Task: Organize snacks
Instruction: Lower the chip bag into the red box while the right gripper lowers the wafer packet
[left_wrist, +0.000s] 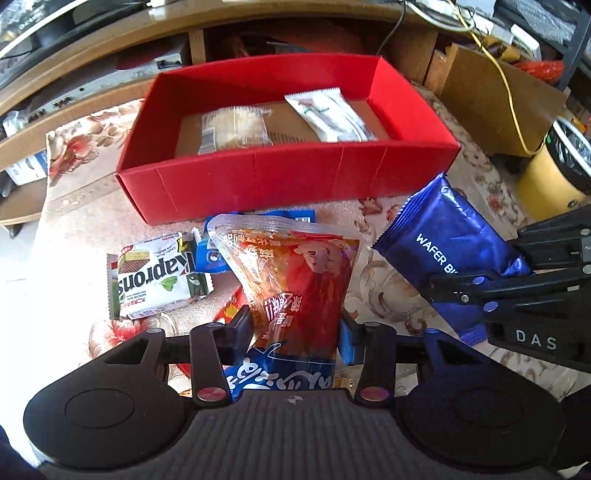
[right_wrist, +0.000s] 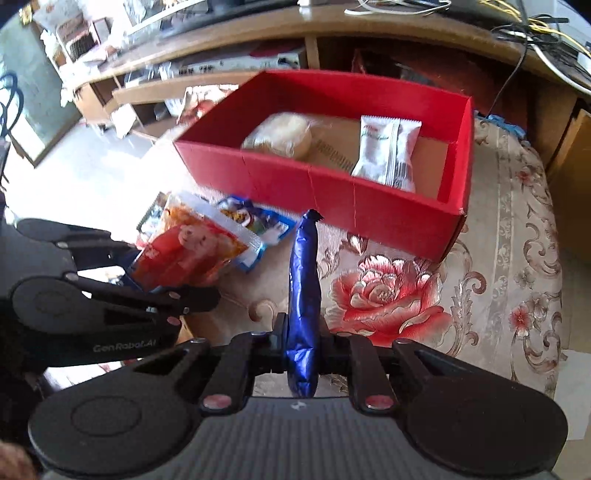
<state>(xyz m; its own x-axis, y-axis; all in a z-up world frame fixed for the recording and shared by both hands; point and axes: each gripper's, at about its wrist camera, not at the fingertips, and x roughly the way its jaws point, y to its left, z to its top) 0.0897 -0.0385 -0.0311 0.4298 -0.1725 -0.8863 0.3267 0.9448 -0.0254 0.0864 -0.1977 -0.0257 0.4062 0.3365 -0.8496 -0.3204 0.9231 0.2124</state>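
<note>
Floral cloth (right_wrist: 388, 295), cream with red roses, covers the work surface; a wooden shelf unit (left_wrist: 195, 40) with cables and electronics runs behind it. Red box (left_wrist: 280, 177) sits open-topped toward the back of the cloth. Inside it: a clear-wrapped pale bun (left_wrist: 232, 129) on the left side and a white sachet (left_wrist: 328, 114) on the right side, both lying on the brown cardboard floor, apart from each other.

Left gripper (left_wrist: 293, 330) is clenched on a red-orange snack pouch (left_wrist: 295, 273) with a cartoon print and blue bottom edge; both pads press its lower part, and the pouch's clear sealed top points toward the box, just in front of the box's near wall. Pouch looks lifted off the pile, tilted.

Right gripper (right_wrist: 303, 339) is clenched on a blue wafer packet (right_wrist: 304, 295), seen edge-on from its own camera, with the fingers pinching the lower half. From the left camera the packet reads "WAFER BI..." and sits right of the pouch, not touching it, near the box's front right corner.

Still on the cloth in front of the box: a white-green Kaprons wafer pack (left_wrist: 155, 280) at left, and a blue snack packet (left_wrist: 218, 251) partly hidden under the pouch. Yellow canister (left_wrist: 550, 177) stands off to the right of the box.
</note>
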